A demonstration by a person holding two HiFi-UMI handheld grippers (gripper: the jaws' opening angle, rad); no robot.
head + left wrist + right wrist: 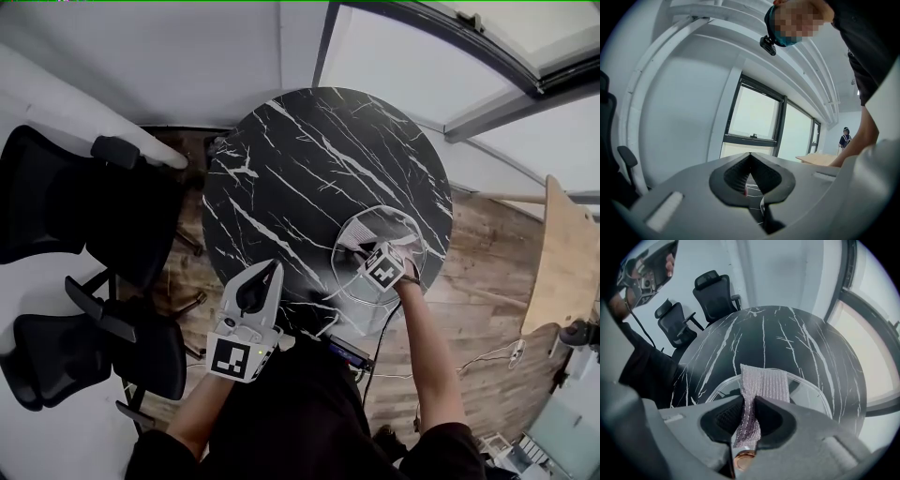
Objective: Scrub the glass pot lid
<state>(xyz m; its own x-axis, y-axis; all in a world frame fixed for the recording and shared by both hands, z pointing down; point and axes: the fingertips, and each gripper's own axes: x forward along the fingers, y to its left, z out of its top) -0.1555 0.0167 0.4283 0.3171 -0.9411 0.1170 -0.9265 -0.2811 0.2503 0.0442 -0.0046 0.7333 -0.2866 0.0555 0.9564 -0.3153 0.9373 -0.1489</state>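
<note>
Gripping a strip of silvery-lilac woven mesh scrubbing cloth, the right gripper has its jaws clenched on the cloth's near end, and the free end fans out flat over the round clear glass pot lid just ahead of it. In the head view this gripper sits over the lid, which lies flat at about 4 o'clock on the round black marble table with white veins, close to the near rim. The left gripper is held off the table's edge at about 7 o'clock, well apart from the lid; its own view shows the jaws pressed together with nothing between them, tilted up toward a white wall and a dark-framed window. Beyond the table at 9 o'clock stand two black mesh office chairs, one nearer than the other. At 3 o'clock, across a wooden plank floor, a pale wooden tabletop shows edge-on. A person stands far off by the windows.
</note>
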